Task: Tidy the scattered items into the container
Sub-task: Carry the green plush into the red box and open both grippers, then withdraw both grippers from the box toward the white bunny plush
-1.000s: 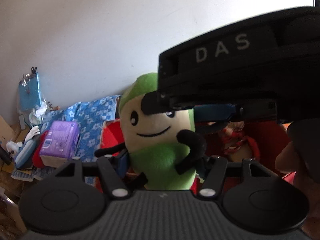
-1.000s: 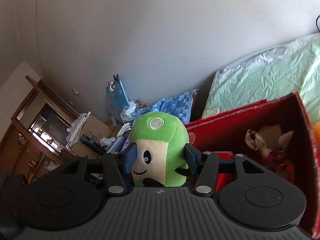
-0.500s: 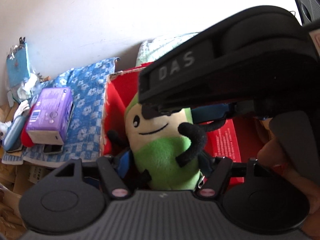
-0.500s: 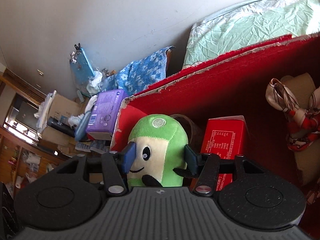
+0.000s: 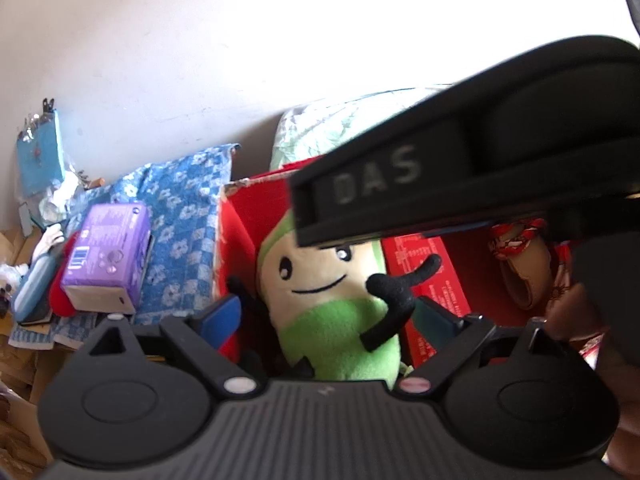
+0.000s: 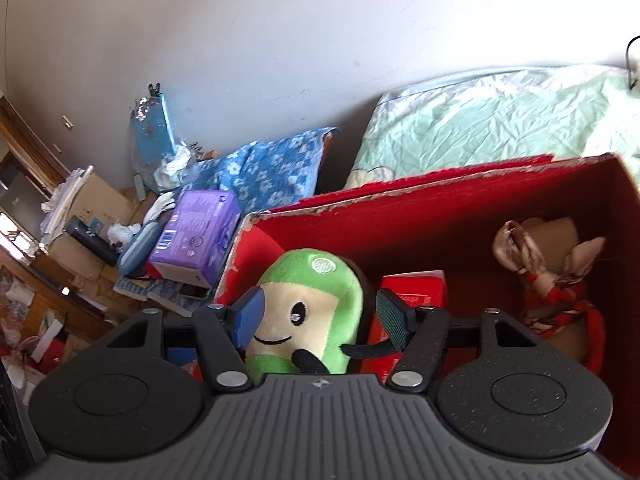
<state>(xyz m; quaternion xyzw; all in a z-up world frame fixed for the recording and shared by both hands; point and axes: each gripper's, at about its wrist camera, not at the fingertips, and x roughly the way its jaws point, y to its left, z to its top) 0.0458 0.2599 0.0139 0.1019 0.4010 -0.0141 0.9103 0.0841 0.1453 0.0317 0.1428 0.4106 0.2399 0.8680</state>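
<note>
The green plush toy [image 6: 308, 312] is sitting inside the red box [image 6: 440, 216], low in the frame; both grippers are letting go. The right gripper [image 6: 318, 318] and left gripper [image 5: 326, 316] are gaping wide, holding nothing.

The plush toy [image 6: 308, 312] is sitting inside the open box [image 6: 440, 216], at its left end, close against the left wall. A carton [image 6: 416, 288] is lying in the box just to the toy's right, and a scarf-wrapped bundle [image 6: 552, 280] is resting farther right, well apart from the toy. Outside the box, to its left, a tissue pack [image 6: 196, 236] is lying on a patterned cloth [image 6: 272, 168]. Behind the box, a pillow [image 6: 480, 120] is lying against the wall [image 6: 280, 40]. Cardboard boxes [image 6: 88, 216] are standing farther left.
</note>
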